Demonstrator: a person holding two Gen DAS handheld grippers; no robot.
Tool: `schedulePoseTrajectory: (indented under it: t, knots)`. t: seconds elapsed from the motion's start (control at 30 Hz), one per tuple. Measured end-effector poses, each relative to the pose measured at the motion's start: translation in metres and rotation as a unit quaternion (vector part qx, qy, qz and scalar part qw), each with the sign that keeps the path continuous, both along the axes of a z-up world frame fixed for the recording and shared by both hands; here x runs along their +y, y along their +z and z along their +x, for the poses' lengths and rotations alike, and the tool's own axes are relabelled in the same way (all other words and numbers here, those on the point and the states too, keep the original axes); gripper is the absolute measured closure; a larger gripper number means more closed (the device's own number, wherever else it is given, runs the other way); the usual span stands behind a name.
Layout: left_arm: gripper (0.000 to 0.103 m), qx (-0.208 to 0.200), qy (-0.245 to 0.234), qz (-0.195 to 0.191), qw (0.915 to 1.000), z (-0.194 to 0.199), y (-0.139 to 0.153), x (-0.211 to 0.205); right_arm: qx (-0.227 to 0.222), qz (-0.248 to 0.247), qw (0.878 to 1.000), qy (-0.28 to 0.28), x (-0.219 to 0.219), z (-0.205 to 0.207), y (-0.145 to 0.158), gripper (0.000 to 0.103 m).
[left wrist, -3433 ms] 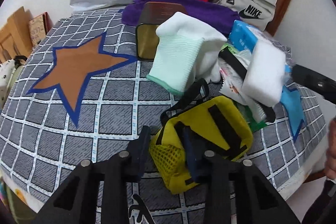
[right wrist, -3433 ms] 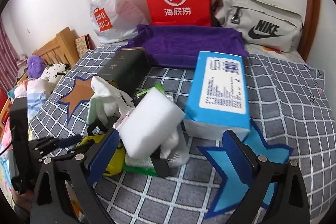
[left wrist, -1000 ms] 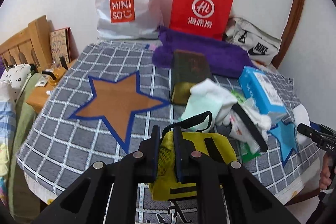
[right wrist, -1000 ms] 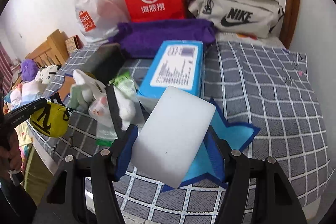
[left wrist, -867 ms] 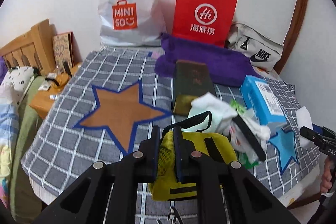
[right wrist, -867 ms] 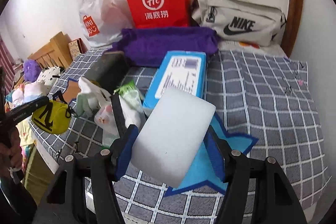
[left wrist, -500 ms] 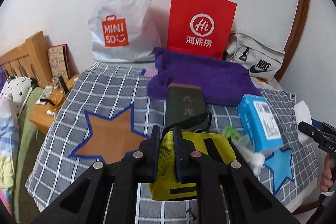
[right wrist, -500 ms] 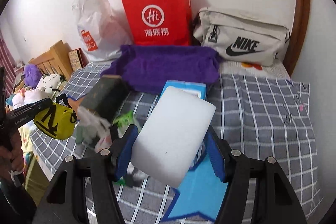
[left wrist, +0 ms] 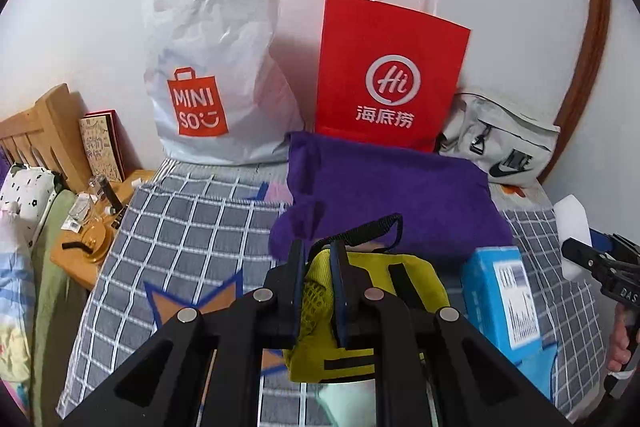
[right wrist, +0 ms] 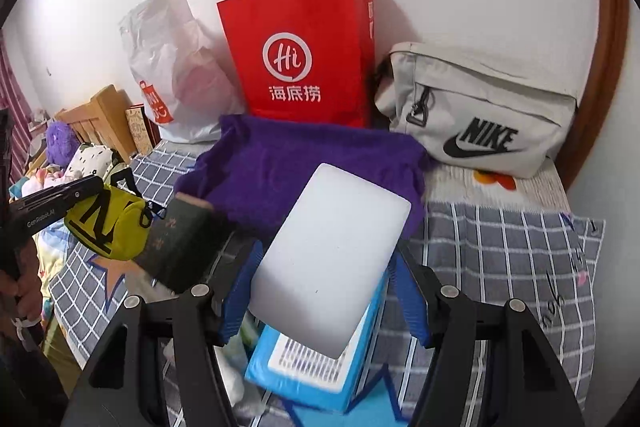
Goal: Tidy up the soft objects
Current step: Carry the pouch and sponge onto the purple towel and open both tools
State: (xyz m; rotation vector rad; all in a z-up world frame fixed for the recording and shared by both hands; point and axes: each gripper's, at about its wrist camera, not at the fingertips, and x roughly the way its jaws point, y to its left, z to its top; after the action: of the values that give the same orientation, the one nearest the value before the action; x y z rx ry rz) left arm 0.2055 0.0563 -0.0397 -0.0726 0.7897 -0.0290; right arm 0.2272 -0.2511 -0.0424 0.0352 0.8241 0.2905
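My left gripper [left wrist: 316, 259] is shut on a yellow mesh pouch [left wrist: 384, 311] with black straps and holds it in the air above the bed; the pouch also shows in the right wrist view [right wrist: 108, 223]. My right gripper [right wrist: 326, 255] is shut on a white sponge block [right wrist: 328, 259], lifted above a blue tissue pack [right wrist: 316, 375]; the block also shows in the left wrist view [left wrist: 572, 227]. A purple towel [left wrist: 392, 195] lies folded at the back of the bed, ahead of both grippers.
A red paper bag [right wrist: 300, 55], a white Miniso bag [left wrist: 212, 67] and a grey Nike pouch [right wrist: 480, 111] lean on the wall. A dark box [right wrist: 180, 243] lies on the checked bedspread [left wrist: 184, 227]. A wooden bedside stand [left wrist: 88, 239] is at the left.
Both grippers closed on their objects, lifted them off the pile and moved up and forward toward the purple towel and the bags at the wall.
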Motion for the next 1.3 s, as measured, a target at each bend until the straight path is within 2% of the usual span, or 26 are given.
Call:
schedulePoseTrajectory:
  t: [0.13, 0.37, 0.67, 1.03, 1.3]
  knots:
    - [0.090, 0.010, 0.006, 0.011, 0.9999, 0.031, -0.006, -0.002, 0.007, 0.005, 1.000, 0.006, 0.002, 0.024, -0.006, 0.039]
    - [0.090, 0.022, 0.008, 0.005, 0.9997, 0.076, -0.016, -0.008, 0.036, 0.009, 0.999, 0.021, 0.004, 0.075, -0.025, 0.039]
    - [0.090, 0.030, -0.003, 0.006, 0.9995, 0.140, -0.028, -0.025, 0.042, -0.003, 0.999, 0.035, 0.011, 0.134, -0.037, 0.039]
    - [0.090, 0.053, -0.019, 0.007, 0.9984, 0.201, -0.066, -0.034, 0.097, -0.018, 0.995, 0.031, 0.004, 0.170, -0.096, 0.039]
    - [0.090, 0.070, -0.018, -0.001, 0.9974, 0.226, -0.087, -0.034, 0.123, -0.033, 0.991, 0.030, 0.003, 0.181, -0.118, 0.039]
